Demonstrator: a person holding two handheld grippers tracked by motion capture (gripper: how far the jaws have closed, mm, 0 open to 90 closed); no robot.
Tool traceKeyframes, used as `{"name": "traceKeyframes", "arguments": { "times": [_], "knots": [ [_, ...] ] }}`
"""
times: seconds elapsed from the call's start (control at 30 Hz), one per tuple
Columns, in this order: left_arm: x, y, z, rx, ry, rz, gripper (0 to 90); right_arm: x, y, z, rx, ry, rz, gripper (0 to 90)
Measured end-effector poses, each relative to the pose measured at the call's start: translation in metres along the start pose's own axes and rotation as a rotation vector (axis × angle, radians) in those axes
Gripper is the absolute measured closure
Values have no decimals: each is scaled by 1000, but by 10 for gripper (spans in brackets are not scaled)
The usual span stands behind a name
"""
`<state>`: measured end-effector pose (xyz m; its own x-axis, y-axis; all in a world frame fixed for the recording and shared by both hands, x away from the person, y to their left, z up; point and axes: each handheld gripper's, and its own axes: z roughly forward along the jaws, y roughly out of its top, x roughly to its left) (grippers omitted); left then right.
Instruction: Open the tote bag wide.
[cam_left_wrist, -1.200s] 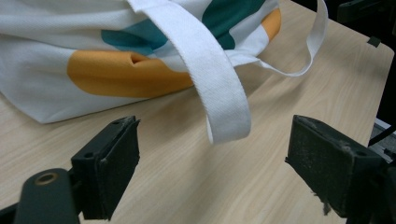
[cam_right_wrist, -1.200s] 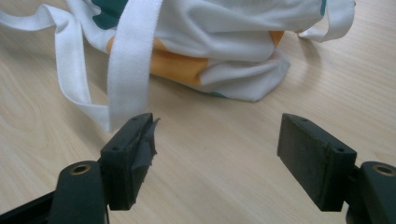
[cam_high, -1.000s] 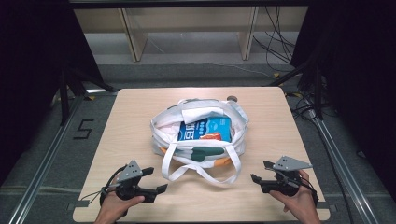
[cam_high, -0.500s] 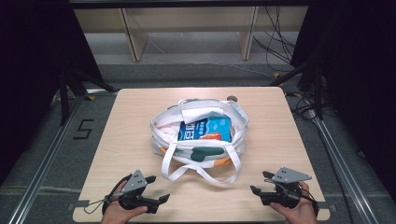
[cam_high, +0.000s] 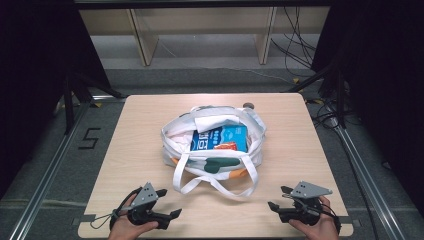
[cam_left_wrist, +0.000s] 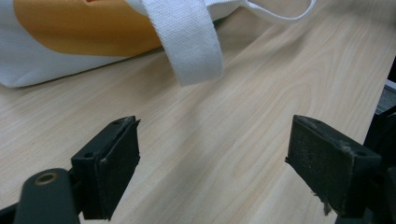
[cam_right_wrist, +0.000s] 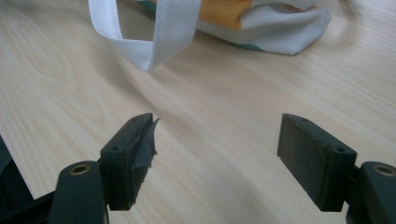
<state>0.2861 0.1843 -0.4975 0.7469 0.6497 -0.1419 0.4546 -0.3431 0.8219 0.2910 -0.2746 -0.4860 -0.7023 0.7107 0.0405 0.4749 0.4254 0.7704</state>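
A white tote bag (cam_high: 212, 145) with orange and green patches lies open in the middle of the wooden table (cam_high: 300, 135). Inside it lies a blue packet (cam_high: 220, 138) with a white folded item above it. The bag's white straps (cam_high: 215, 182) loop toward the front edge. My left gripper (cam_high: 169, 204) rests open at the front left, pointing at the bag (cam_left_wrist: 70, 42) and a strap (cam_left_wrist: 191, 42). At the front right my right gripper (cam_high: 278, 198) stands open, with a strap loop (cam_right_wrist: 149, 42) and the bag's corner (cam_right_wrist: 275, 28) ahead of it. Both hold nothing.
A small grey round object (cam_high: 248, 105) sits on the table just behind the bag. Wooden shelf legs (cam_high: 142, 40) and cables (cam_high: 295, 45) lie on the floor beyond the table. Metal rails (cam_high: 45, 175) run along both sides.
Both grippers have drawn back toward the table's front edge, away from the bag. The bag and its contents have not moved.
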Motion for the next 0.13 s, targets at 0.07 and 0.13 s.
{"name": "traceKeyframes", "arguments": {
  "times": [0.07, 0.13],
  "knots": [
    [2, 1, -1, 6, 1, 25, 161, 0, 0, -1, -1, -15, -1, 286],
    [2, 0, -1, 15, 9, 8, 161, 1, 0, -1, 0, -12, 5, 286]
  ]
}}
